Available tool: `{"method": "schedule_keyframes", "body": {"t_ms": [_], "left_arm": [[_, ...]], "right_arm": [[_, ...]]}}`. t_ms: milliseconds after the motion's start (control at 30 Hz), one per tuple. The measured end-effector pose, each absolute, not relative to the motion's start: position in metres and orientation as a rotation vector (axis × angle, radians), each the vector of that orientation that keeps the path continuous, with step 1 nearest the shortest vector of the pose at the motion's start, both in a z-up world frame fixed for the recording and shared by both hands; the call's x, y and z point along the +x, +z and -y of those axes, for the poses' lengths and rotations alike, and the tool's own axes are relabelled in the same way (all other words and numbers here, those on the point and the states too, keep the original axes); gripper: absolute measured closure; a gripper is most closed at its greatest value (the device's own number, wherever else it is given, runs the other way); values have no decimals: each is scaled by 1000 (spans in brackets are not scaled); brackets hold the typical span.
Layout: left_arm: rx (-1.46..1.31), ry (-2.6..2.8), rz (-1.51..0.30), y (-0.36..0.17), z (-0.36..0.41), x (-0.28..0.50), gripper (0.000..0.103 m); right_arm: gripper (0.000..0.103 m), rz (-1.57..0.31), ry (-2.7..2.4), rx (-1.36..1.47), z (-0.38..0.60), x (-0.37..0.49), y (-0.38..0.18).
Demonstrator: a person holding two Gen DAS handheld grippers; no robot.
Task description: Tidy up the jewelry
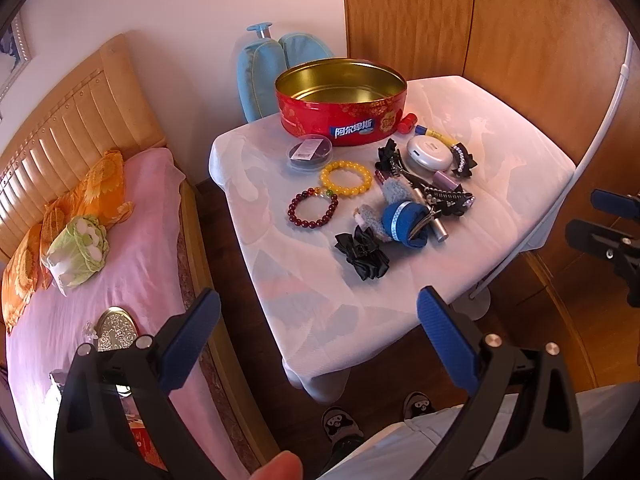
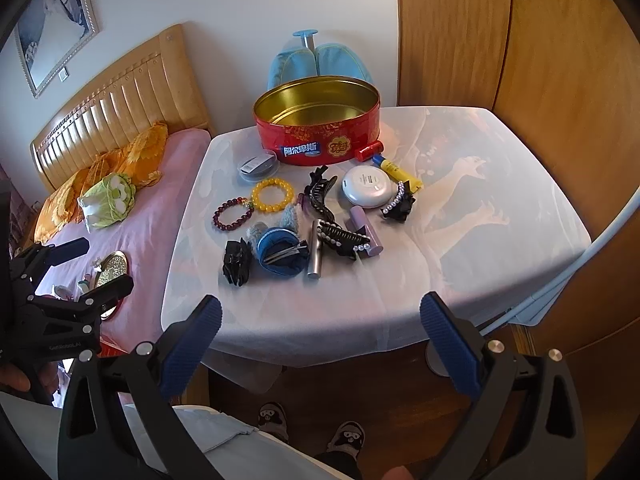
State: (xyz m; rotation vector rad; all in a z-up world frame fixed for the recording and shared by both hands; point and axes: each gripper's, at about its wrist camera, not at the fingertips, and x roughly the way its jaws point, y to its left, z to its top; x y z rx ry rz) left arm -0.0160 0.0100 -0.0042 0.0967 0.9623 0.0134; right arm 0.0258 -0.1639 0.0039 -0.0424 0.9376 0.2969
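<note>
An open red round tin [image 1: 342, 118] [image 2: 318, 136] with a bare gold inside stands at the back of the white-covered table [image 1: 500, 200] [image 2: 480, 240]. In front of it lie a yellow bead bracelet [image 1: 346, 179] [image 2: 273, 195], a dark red bead bracelet [image 1: 313, 207] [image 2: 233, 214], black hair clips [image 1: 362, 252] [image 2: 237, 261], a blue scrunchie [image 1: 405, 224] [image 2: 280, 254], a white round compact [image 1: 429, 153] [image 2: 367, 188] and lipstick tubes [image 2: 365, 231]. My left gripper [image 1: 318, 332] is open and empty, held above the table's near edge. My right gripper [image 2: 320, 336] is likewise open and empty.
A bed with a pink sheet [image 1: 132, 280] [image 2: 160, 220] lies left of the table, with a cabbage plush [image 1: 78, 250] and a round tin lid [image 1: 116, 330] [image 2: 112, 270] on it. A wooden wardrobe [image 1: 520, 20] stands behind and right. My feet [image 2: 312, 428] are below the table edge.
</note>
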Motion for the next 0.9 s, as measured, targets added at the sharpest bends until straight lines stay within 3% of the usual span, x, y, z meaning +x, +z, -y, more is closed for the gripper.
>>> {"method": "schedule_keyframes", "body": {"t_ms": [700,900], "left_arm": [[28,-133,-1025,-30,-47,-1,7],[-78,-269,-1166,-61,-64,21,7]], "right_arm": [[3,-1008,225,-82,124,27,-11],[3,-1032,152,-63,109,31,-17]]}}
